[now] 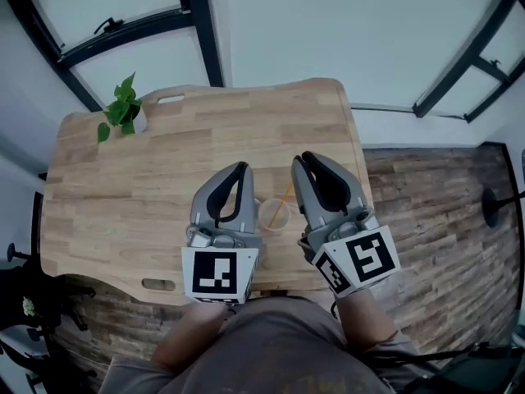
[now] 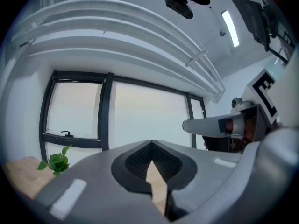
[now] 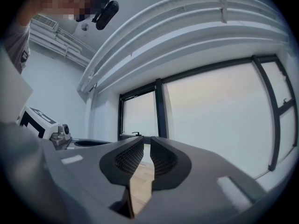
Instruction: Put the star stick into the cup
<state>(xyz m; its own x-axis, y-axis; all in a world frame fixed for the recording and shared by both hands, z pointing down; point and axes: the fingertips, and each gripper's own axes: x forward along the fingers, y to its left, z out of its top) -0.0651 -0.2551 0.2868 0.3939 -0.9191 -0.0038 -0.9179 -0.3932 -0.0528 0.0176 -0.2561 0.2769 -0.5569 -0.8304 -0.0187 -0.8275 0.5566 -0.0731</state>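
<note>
A small clear cup (image 1: 273,217) stands on the wooden table (image 1: 148,179) near its front edge, between my two grippers. A thin yellow stick (image 1: 282,203) leans out of the cup toward the far right; I cannot make out its star end. My left gripper (image 1: 241,167) (image 2: 150,142) is raised just left of the cup, its tips touching, with nothing in it. My right gripper (image 1: 302,158) (image 3: 147,139) is raised just right of the cup with a narrow gap between its tips and nothing in that gap. Both gripper views look level toward the windows.
A small green plant in a white pot (image 1: 124,115) (image 2: 57,162) stands at the table's far left corner. Dark-framed windows (image 1: 197,23) run behind the table. Brick-pattern floor (image 1: 435,220) lies to the right, and dark equipment (image 1: 25,302) sits at the lower left.
</note>
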